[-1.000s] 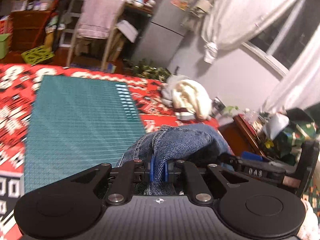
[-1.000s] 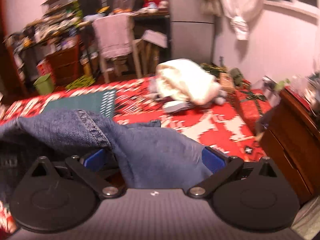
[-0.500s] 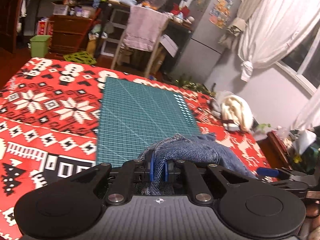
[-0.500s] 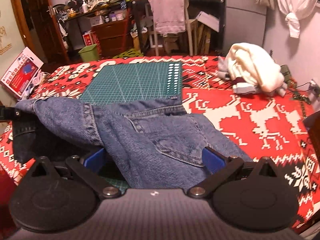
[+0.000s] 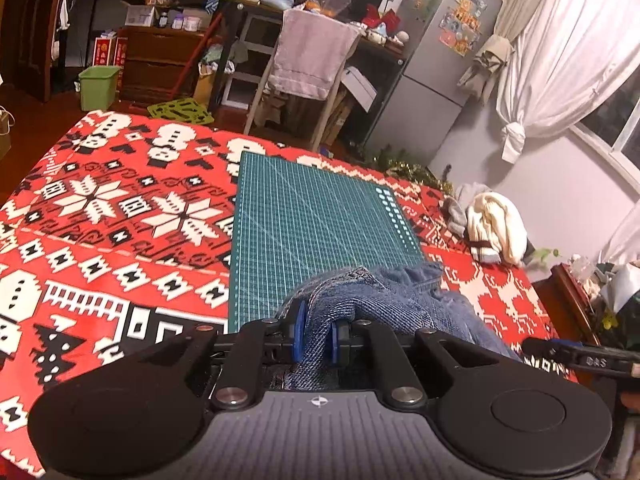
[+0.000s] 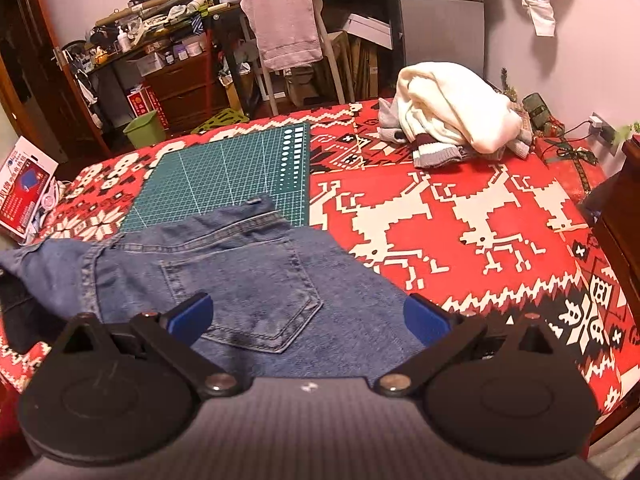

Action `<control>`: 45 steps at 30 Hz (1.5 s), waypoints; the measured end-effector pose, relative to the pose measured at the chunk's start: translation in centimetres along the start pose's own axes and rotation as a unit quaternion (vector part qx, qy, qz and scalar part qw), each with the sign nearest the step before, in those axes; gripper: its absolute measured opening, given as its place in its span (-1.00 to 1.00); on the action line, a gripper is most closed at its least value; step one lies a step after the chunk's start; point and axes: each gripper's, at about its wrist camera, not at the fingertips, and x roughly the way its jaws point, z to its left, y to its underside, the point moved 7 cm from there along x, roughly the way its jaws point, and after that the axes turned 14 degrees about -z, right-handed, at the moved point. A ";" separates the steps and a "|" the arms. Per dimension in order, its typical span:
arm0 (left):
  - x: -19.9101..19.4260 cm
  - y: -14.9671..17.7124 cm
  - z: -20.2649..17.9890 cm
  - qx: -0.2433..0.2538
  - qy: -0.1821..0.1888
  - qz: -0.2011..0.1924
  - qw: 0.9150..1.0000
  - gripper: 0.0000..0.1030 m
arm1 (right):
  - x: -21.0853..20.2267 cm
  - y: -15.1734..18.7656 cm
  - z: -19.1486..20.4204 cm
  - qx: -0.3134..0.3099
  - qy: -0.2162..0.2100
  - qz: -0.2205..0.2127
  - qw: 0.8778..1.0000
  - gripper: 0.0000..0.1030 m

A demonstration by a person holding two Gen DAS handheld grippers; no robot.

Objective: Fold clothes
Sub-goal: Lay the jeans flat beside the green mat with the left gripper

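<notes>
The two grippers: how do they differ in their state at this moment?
The left gripper is shut on a bunched edge of the jeans, while the right gripper is open. The left one pinches the cloth; the right one has the jeans between its fingers without squeezing them. Both have blue pads.

The mat [image 6: 236, 176] lies on the blanket [image 6: 460, 216], and the jeans [image 6: 240, 276] lie across its near edge and onto the blanket. To the right, at the far side, is a pile of clothes [image 6: 452, 120]. Behind the bed stands a chair [image 6: 288, 28] with a towel [image 6: 286, 24] over it.
</notes>
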 end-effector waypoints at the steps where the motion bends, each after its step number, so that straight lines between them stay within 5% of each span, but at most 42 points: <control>1: -0.3 0.1 0.0 0.003 -0.001 0.004 1.000 -0.79 | 0.3 0.0 0.0 -0.006 0.001 -0.001 1.000 0.99; 12: -3.0 -0.6 1.0 0.027 -0.018 0.034 0.999 -0.40 | 4.9 1.3 1.8 -0.046 -0.009 0.027 0.999 0.99; 22: -3.3 -0.6 0.6 0.031 -0.011 0.034 0.999 -0.23 | 6.8 5.9 2.1 -0.054 -0.014 0.079 0.995 0.99; 45: 3.4 5.5 -0.5 0.098 -0.017 0.078 0.992 -0.22 | 4.4 4.0 -1.4 -0.024 0.013 0.068 0.997 0.99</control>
